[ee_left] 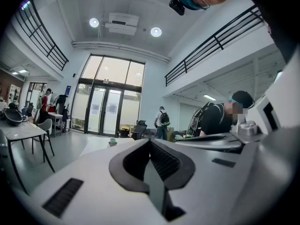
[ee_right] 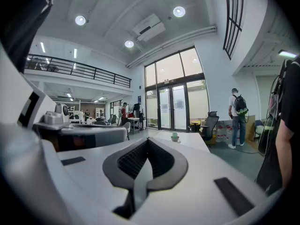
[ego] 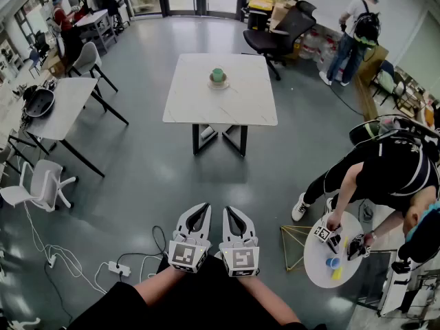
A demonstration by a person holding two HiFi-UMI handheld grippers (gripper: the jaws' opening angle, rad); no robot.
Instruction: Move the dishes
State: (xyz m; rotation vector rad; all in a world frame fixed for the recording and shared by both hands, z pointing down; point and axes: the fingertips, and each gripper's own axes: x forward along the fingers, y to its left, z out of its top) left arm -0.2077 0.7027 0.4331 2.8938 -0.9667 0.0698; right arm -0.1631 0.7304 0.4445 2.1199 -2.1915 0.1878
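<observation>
Your left gripper has its jaws pressed together at the tips, and nothing sits between them; the left gripper view confirms the pads meet. Your right gripper is in the same condition, jaws together and empty. Both grippers are held side by side, close to your body, low in the head view and pointing roughly level over the grey floor.

A green cup stands upright on a saucer. Cup and saucer rest on the far half of the white square table, straight ahead of both grippers and well apart from them. No gripper touches the dishes. The cup also shows small and distant past the closed jaws in both gripper views.

Surroundings noted: a black office chair stands beyond the table's far right corner. A person bends over a small round table to your right. Another person with a backpack stands at the far right. A white power strip and its cables lie on the floor just left of your left gripper.
</observation>
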